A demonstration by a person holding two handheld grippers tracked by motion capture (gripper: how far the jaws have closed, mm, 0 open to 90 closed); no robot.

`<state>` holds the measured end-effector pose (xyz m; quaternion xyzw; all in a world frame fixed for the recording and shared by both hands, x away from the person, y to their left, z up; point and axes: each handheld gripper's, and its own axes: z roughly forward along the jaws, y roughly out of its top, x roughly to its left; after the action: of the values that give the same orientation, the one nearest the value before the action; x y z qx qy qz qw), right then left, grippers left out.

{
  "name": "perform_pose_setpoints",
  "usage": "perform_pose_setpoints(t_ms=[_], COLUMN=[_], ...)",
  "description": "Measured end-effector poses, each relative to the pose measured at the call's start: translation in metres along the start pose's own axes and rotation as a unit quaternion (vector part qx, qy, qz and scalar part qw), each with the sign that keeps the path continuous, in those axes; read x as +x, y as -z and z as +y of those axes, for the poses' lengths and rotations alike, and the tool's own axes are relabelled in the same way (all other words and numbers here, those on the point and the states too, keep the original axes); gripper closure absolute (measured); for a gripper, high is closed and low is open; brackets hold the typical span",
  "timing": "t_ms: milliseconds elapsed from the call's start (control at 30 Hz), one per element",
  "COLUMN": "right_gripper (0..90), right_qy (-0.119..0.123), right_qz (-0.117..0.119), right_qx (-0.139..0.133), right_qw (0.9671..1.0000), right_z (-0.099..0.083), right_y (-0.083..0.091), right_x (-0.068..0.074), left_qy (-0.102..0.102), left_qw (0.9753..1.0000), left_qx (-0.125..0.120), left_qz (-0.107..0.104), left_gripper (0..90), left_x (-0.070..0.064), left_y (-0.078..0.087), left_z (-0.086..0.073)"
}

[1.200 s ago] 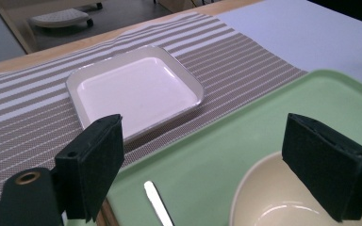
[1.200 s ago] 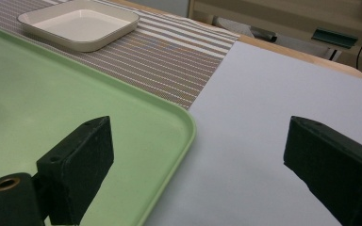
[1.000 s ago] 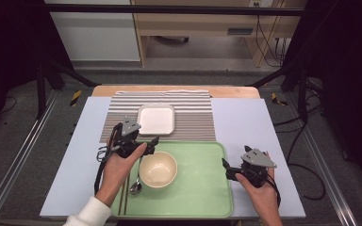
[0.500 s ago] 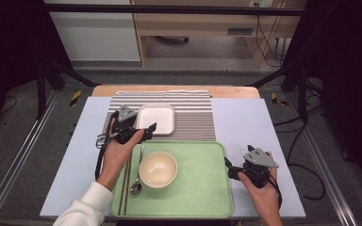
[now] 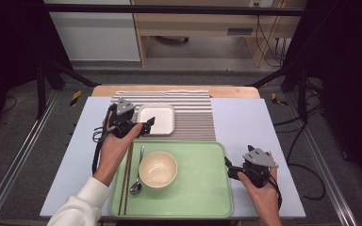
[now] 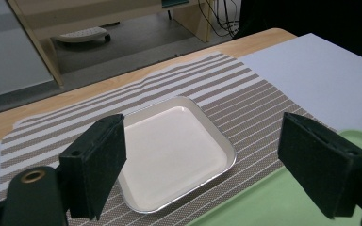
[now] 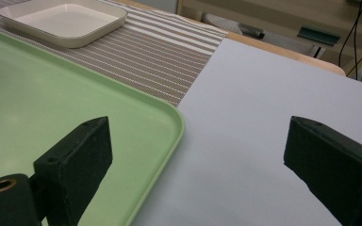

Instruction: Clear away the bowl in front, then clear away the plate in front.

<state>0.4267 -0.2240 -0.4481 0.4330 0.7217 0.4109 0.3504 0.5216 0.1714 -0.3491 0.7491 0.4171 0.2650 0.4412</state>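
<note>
A cream bowl (image 5: 158, 168) sits on the green tray (image 5: 202, 188), with a spoon (image 5: 137, 181) and chopsticks (image 5: 125, 181) at its nine o'clock. A striped mat (image 5: 195, 117) covers the tabletop (image 5: 245, 127) at twelve o'clock.

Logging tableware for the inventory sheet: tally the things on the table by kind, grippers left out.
Square white dish: 1
Round bowl: 1
Spoon: 1
Chopsticks: 2, one pair
Green tray: 1
Striped placemat: 1
Total: 7

table (image 5: 250, 125) | on it: striped mat (image 5: 195, 117), green tray (image 5: 202, 188)
</note>
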Motion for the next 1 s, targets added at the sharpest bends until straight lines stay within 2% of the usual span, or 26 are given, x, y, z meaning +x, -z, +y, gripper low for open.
perform_pose_setpoints(t_ms=[167,300,467,633,733,833,900,1000], right_gripper=[7.7,7.8,7.8,7.9,8.1,8.5,9.0,9.2], right_qy=[-0.009,-0.005,-0.005,-0.009,-0.009,-0.006,-0.007,-0.009], right_qz=[-0.003,-0.001,-0.003,-0.003,0.0,0.004,0.006,0.008], right_qx=[-0.003,-0.004,-0.006,-0.006,-0.008,-0.011,-0.012,-0.013], right_qw=[1.0,1.0,1.0,0.9999,0.9999,0.9999,0.9999,0.9998], right_z=[0.0,0.001,0.001,0.0,0.001,0.001,0.002,0.002], right_y=[-0.001,-0.002,-0.001,-0.001,-0.001,-0.001,-0.001,0.0], right_x=[-0.001,0.001,0.001,0.0,0.0,0.001,0.002,0.002], left_qy=[0.003,0.012,0.034,0.04,0.042,0.045,0.055,0.083], left_qw=[0.9999,0.9997,0.9985,0.9969,0.9967,0.9958,0.9952,0.9937], left_qx=[-0.005,-0.006,0.005,0.028,0.037,0.054,0.06,0.063], left_qz=[0.01,0.023,0.043,0.061,0.059,0.059,0.056,0.041], left_gripper=[15.5,15.4,16.2,20.3,28.8,29.0,28.9,27.1], left_x=[0.007,0.017,0.036,0.056,0.062,0.07,0.074,0.076], left_y=[0.004,0.001,-0.017,-0.039,-0.05,-0.061,-0.07,-0.08], left_z=[0.006,0.009,0.006,-0.001,-0.005,-0.01,-0.014,-0.018])
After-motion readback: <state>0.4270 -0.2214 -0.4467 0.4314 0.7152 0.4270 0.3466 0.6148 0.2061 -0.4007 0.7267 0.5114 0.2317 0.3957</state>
